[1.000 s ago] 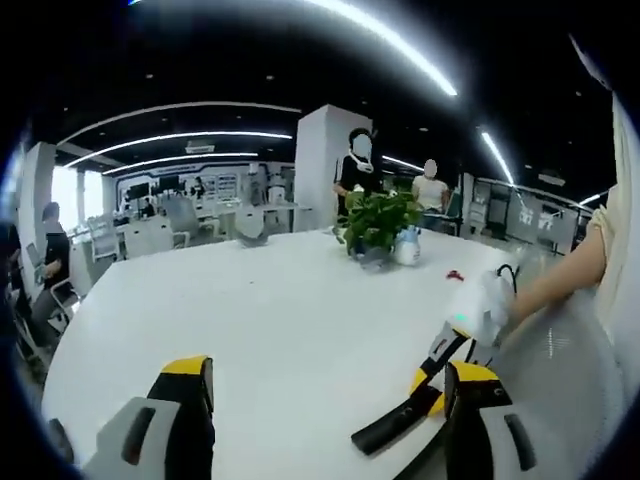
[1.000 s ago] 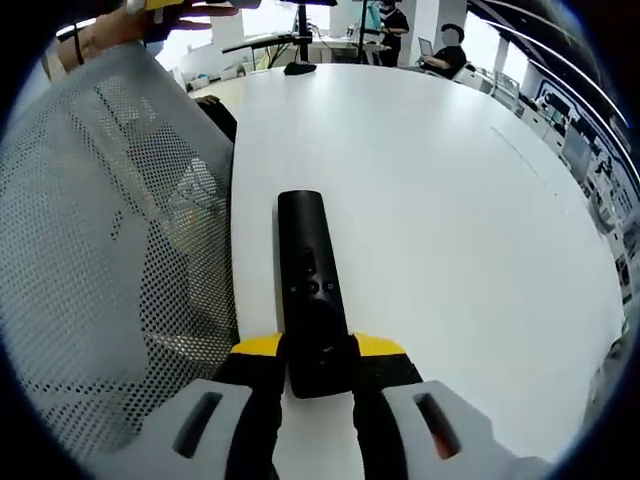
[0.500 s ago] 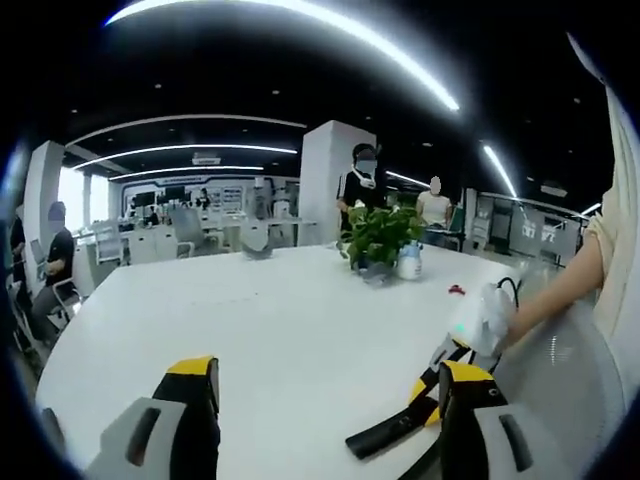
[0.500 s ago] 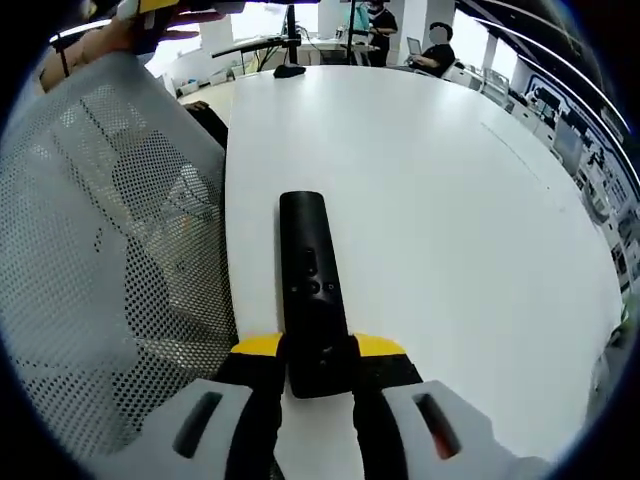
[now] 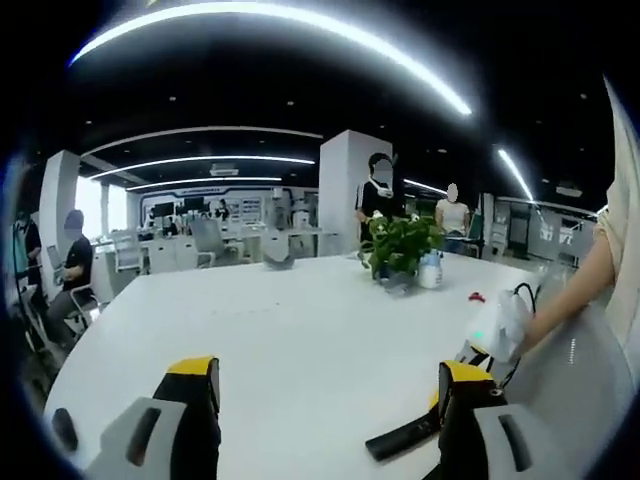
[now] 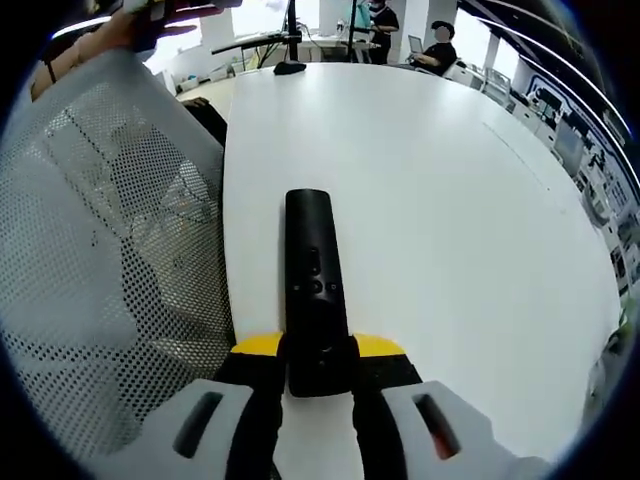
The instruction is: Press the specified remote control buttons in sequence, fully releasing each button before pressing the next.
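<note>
The right tool (image 6: pixel 318 362) pinches the near end of the remote control (image 6: pixel 313 286); the left tool (image 5: pixel 330 395) gapes.

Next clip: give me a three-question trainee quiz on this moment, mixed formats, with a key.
1. True or false: the right gripper is shut on the black remote control.
2. What stands on the far side of the white table in the left gripper view? A) a potted plant B) a laptop C) a stack of books
3. Fill in: the left gripper has its jaws ____, with nothing between them.

Key:
1. True. Its yellow-tipped jaws clamp the remote's near end.
2. A, the potted plant.
3. Open.
</note>
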`<state>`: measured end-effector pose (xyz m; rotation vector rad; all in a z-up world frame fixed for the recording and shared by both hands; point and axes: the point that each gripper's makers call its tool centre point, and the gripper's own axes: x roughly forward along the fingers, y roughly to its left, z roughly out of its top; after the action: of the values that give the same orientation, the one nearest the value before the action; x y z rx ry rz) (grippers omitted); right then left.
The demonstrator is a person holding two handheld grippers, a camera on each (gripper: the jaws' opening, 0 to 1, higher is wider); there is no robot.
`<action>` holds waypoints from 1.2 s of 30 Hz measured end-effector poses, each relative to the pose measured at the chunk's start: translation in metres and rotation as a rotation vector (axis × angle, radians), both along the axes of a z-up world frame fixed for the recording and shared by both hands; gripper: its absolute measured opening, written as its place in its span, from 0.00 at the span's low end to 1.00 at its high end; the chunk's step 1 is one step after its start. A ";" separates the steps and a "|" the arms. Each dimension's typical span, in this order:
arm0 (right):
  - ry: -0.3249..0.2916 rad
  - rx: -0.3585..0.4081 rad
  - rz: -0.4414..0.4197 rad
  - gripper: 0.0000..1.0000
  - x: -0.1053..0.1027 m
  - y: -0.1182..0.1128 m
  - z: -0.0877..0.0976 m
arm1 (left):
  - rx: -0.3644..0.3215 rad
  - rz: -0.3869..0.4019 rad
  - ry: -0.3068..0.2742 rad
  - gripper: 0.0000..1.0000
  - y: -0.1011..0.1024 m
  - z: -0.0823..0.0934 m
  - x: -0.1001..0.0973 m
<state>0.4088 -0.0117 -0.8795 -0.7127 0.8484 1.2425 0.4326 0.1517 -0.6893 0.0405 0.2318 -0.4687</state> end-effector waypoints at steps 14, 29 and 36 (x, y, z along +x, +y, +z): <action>0.010 -0.047 0.070 0.24 0.015 0.001 -0.001 | 0.017 0.035 -0.005 0.93 0.006 0.001 -0.001; 0.011 -0.059 0.061 0.24 0.046 0.000 0.000 | 0.046 0.035 0.011 0.91 0.006 -0.003 -0.003; 0.014 -0.073 0.049 0.24 0.068 -0.001 -0.002 | 0.046 0.040 0.025 0.91 0.008 -0.006 -0.001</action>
<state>0.4770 -0.0123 -0.8810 -0.7882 0.8960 1.2666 0.4312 0.1601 -0.6954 0.0752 0.2672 -0.4237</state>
